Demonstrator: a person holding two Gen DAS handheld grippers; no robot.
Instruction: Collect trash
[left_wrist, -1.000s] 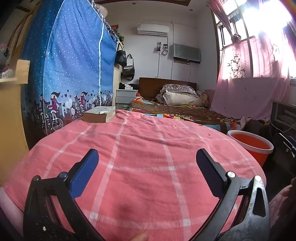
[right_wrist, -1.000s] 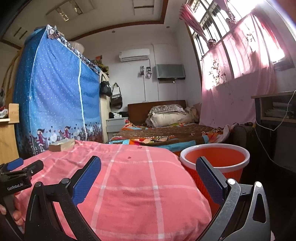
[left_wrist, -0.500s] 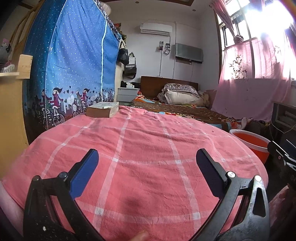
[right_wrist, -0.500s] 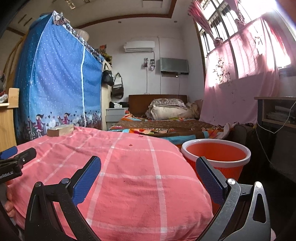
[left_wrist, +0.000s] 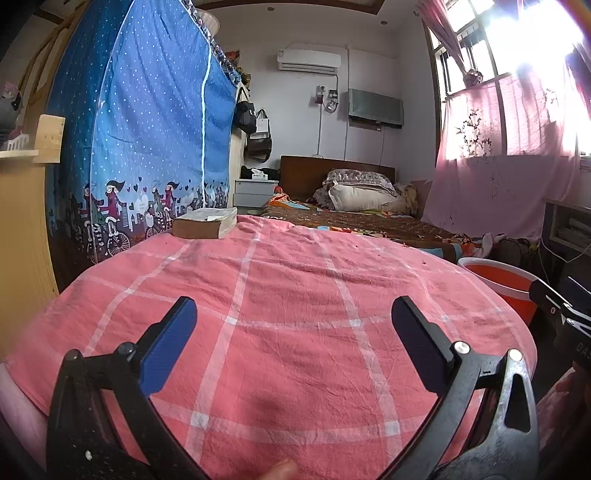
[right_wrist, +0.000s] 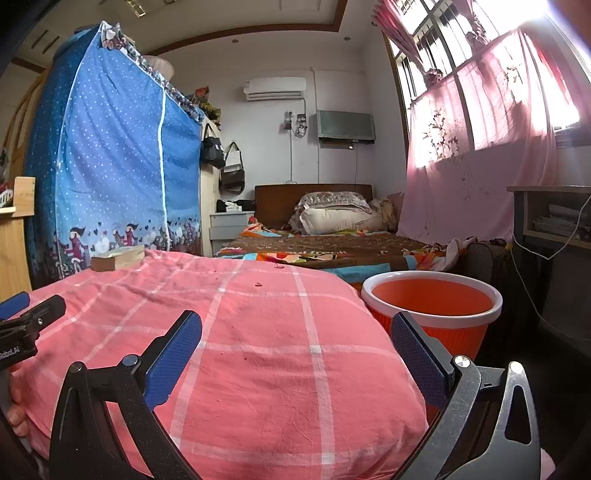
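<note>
— Shifted since a second ago: left gripper (left_wrist: 293, 328) lower and closer over the pink checked cloth (left_wrist: 295, 295), red bucket (left_wrist: 496, 284) slid further toward the right edge of the left wrist view, far end of the right gripper (left_wrist: 561, 314) now showing beside it. Fingers?

— Spread wide on both, blue pads (left_wrist: 166, 350) well apart, nothing between them. Same on the right gripper (right_wrist: 295, 343): jaws open, empty, held above the near end of the cloth (right_wrist: 277, 350).

— And the trash?

— Only small dark specks (right_wrist: 257, 284) scattered on the cloth, far side from the fingers; too tiny to tell what they are. Another crumb (right_wrist: 279, 266) near the cloth's far edge.

— Bucket relative to the cloth?

— Just beside its right edge, lower than the cloth's top, white rim (right_wrist: 432, 312), upright, nothing visible inside. Right finger pad (right_wrist: 417, 358) overlaps it in the right wrist view, not touching as far as can be told.

— Further out?

— Thick book (left_wrist: 205, 223) lying flat at the cloth's far left corner. Blue dotted curtain (left_wrist: 147, 147) to the left of the cloth, bed (left_wrist: 351, 218) with pillows beyond it, pink curtain (right_wrist: 480, 166) beyond the bucket. Left gripper's tip (right_wrist: 22, 317) at the cloth's left edge in the right wrist view
</note>
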